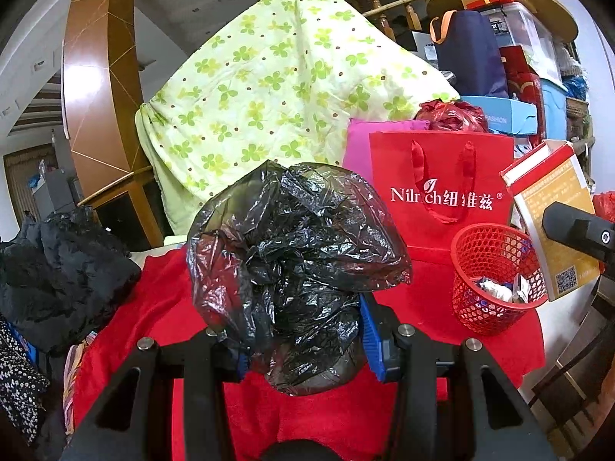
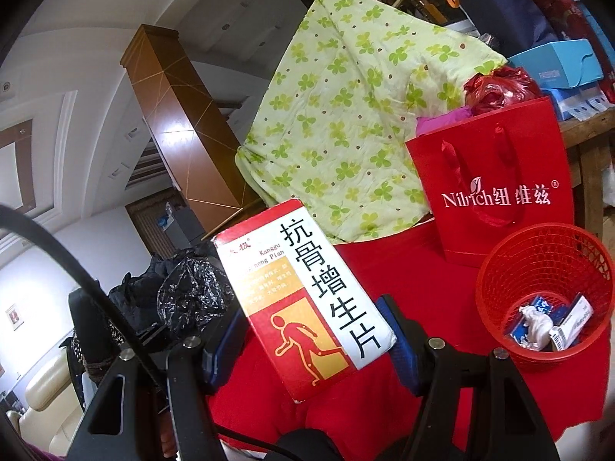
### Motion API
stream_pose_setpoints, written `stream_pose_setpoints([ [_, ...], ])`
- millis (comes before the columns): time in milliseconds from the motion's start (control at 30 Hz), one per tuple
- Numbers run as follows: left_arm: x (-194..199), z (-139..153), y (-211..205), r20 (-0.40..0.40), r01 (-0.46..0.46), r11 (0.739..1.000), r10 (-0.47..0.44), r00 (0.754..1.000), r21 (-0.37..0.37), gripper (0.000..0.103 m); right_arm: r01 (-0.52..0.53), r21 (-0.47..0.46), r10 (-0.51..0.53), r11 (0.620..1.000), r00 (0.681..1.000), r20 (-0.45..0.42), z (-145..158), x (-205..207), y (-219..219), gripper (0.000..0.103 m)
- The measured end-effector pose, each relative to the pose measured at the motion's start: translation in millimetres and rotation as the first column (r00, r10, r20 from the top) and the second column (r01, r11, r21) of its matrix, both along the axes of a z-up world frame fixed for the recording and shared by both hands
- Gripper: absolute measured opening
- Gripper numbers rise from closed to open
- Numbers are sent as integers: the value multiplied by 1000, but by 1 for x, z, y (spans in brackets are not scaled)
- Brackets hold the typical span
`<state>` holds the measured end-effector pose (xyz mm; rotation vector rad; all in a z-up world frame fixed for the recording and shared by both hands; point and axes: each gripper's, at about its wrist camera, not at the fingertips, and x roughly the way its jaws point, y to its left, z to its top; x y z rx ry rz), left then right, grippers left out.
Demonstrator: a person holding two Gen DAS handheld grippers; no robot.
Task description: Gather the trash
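My left gripper (image 1: 303,342) is shut on a crumpled black plastic bag (image 1: 292,261) and holds it above the red cloth (image 1: 153,307). The bag also shows at the left of the right wrist view (image 2: 192,296). My right gripper (image 2: 311,342) is shut on a red, white and orange medicine box (image 2: 303,299), tilted, above the red cloth (image 2: 403,269). The box shows at the right of the left wrist view (image 1: 553,223). A small red mesh basket (image 1: 496,276) (image 2: 546,288) stands on the cloth at the right with several bits of trash inside.
A red paper gift bag (image 1: 442,188) (image 2: 496,180) stands behind the basket. A green clover-print quilt (image 1: 276,88) (image 2: 353,115) hangs behind. Dark clothing (image 1: 57,269) lies at the left. Boxes and bags (image 1: 511,61) are piled at the back right.
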<state>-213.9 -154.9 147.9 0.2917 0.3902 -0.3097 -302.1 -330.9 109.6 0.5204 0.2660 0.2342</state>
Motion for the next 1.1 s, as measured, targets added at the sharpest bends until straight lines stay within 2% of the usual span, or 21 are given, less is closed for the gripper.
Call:
stream_pose_setpoints([
  [1100,0,-8,-37,-33,82,996,-81,996,45,48,96,45,-96,994,995,-11,-12,-29,-45,70],
])
